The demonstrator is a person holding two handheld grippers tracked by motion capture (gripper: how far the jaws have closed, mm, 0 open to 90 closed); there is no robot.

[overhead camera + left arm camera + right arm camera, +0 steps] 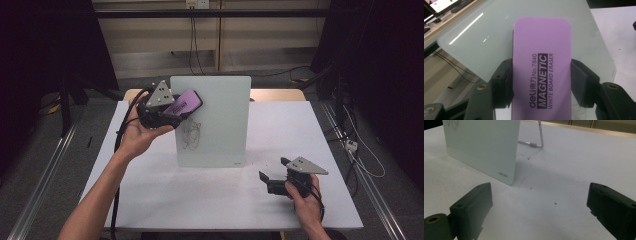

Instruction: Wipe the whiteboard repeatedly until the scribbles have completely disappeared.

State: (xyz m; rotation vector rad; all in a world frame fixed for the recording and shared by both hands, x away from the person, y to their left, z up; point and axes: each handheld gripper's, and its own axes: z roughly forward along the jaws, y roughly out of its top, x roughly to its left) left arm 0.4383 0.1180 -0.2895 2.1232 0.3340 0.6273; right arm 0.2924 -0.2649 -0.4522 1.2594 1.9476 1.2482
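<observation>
A small glass whiteboard (212,120) stands upright on a wire stand at the middle of the table, with a black scribble (191,134) on its left half. My left gripper (172,111) is shut on a purple magnetic whiteboard eraser (184,104), held up against the board's upper left corner above the scribble. In the left gripper view the eraser (541,72) sits clamped between both pads (504,85), the board (486,42) behind it. My right gripper (272,179) rests low at the table's front right, open and empty; the right gripper view has its fingertips (477,197) wide apart, facing the board's lower corner (486,150).
The white table top (210,195) has a wooden strip along its far edge. The board's metal stand (537,142) pokes out behind it. Cables run over the floor at the right and back. Dark frames flank the table.
</observation>
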